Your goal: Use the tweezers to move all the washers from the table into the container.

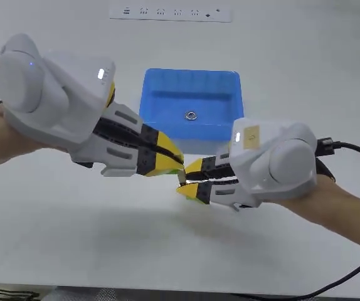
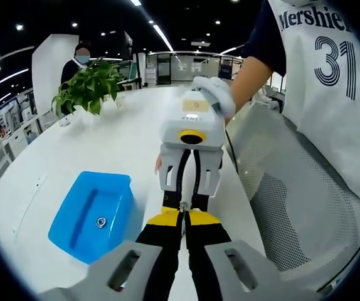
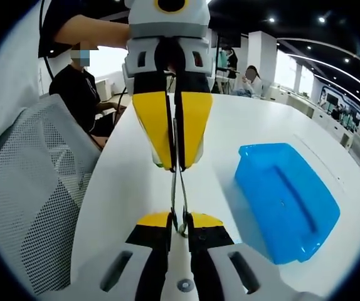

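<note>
A bare white tabletop runs from its near edge, at the bottom of the head view, back to a white power strip by the far edge. There is open surface to the left, to the right, and in front of the two grippers. A blue rectangular plastic container sits in the middle of the table. Its near wall is just behind the gripper tips and does not touch them. One small metal ring washer lies flat on the container's floor.

The left gripper comes in from the left and the right gripper from the right, meeting tip to tip above the table. Thin metal tweezers bridge the short gap between them. Their long axis runs straight from one set of tips to the other, roughly parallel to the container's near wall. Each gripper's yellow-and-black jaws are pressed together on one end of the tweezers. I cannot tell which end is the pointed one.

A black cable trails off to the right, and a grey mesh chair stands beside the table.
</note>
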